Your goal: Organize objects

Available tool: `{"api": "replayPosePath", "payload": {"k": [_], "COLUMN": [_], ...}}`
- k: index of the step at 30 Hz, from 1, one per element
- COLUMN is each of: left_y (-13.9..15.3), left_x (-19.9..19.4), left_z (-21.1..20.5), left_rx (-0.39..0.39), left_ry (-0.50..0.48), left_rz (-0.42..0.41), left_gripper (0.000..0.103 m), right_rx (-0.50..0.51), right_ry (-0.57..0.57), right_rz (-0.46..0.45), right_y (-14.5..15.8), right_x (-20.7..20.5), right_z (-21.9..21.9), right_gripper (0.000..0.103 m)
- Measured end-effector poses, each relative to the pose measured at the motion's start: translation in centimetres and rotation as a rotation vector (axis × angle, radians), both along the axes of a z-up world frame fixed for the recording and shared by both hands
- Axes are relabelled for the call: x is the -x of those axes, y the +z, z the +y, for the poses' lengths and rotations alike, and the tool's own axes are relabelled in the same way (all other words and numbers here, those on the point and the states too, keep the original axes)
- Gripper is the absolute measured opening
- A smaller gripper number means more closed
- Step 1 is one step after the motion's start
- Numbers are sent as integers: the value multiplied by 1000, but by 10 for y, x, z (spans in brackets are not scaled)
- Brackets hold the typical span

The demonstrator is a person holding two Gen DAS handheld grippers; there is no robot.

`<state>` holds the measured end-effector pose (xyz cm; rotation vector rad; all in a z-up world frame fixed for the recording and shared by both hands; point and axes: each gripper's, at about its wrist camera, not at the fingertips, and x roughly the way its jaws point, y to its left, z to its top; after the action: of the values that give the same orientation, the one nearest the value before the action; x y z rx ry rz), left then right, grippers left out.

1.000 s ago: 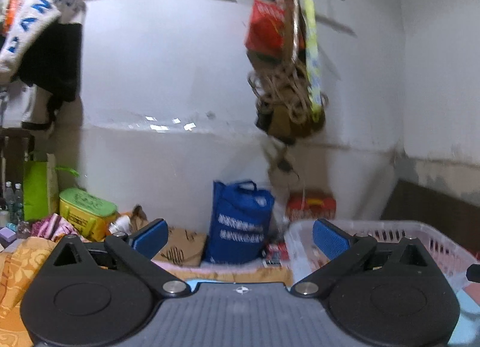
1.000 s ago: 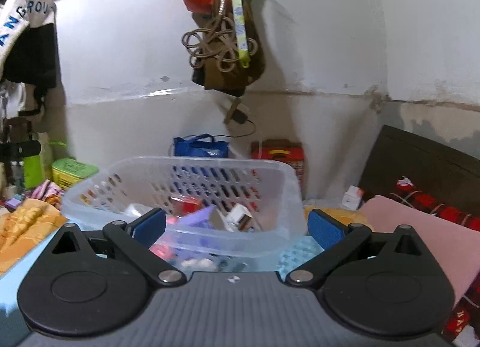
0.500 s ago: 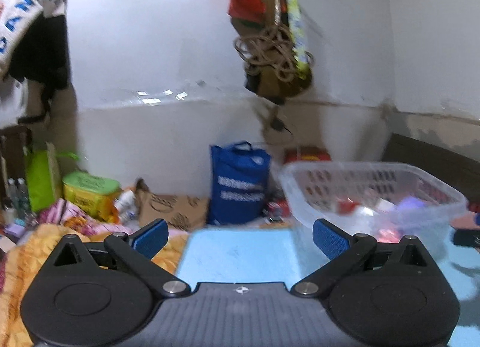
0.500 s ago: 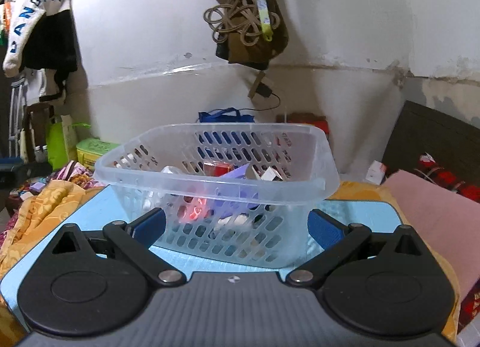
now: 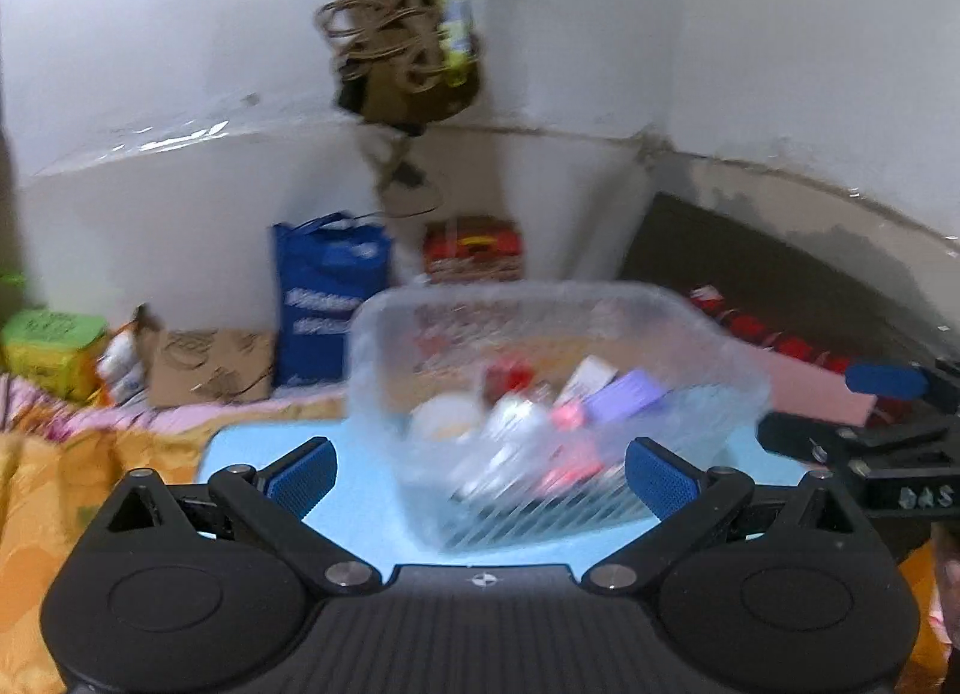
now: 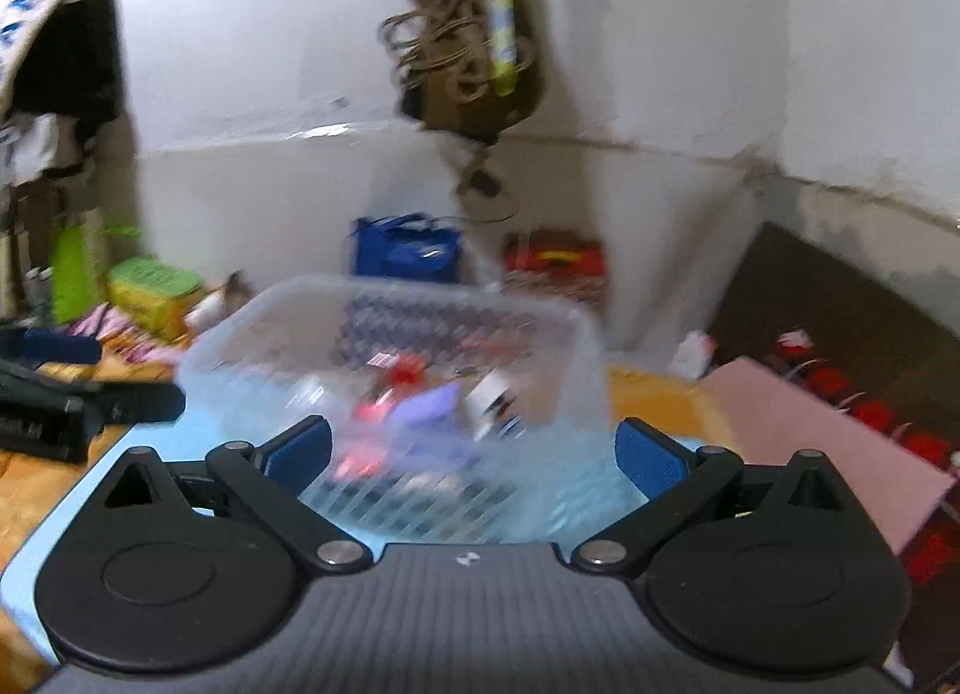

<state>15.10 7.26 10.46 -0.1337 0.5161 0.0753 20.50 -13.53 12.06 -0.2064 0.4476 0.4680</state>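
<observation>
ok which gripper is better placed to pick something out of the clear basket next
Probably the right gripper: it is open, with the clear basket centred between its fingers. The left gripper is open too, but the basket sits off toward its right finger. Both views are blurred.

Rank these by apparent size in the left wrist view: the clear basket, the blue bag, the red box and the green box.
1. clear basket, though it is nearest
2. blue bag
3. red box and green box: these look alike, and blur makes ranking them unsure.
</observation>
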Motion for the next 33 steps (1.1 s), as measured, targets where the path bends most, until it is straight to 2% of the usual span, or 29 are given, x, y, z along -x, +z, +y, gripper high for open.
{"api": "replayPosePath", "payload": {"k": [3, 6, 8, 12, 18, 29, 33], "left_y": [9, 10, 3, -4, -8, -17, -17], "left_x": [-19, -38, -43, -44, -44, -48, -47], "left_z": [-4, -14, -19, -22, -21, -25, -22], "left_rx": [5, -48, -56, -61, -79, -121, -115], "left_ry": [-13, -1, -9, -2, 53, 98, 112], "left_rz": [5, 12, 21, 53, 71, 88, 84], "left_gripper": [103, 103, 103, 103, 103, 103, 103], "right_rx": [14, -28, -37, -40, 18, -7, -19], "right_ry": [-37, -80, -93, -121, -140, -144, -144], "right_rz": [26, 68, 77, 102, 68, 97, 99], "right_y": [10, 2, -6, -17, -22, -35, -34], "right_x": [-15, -25, -30, -37, -34, -40, -39], "right_z": [-3, -11, -15, -16, -7, -10, -10], "right_gripper": [103, 103, 103, 103, 103, 103, 103]}}
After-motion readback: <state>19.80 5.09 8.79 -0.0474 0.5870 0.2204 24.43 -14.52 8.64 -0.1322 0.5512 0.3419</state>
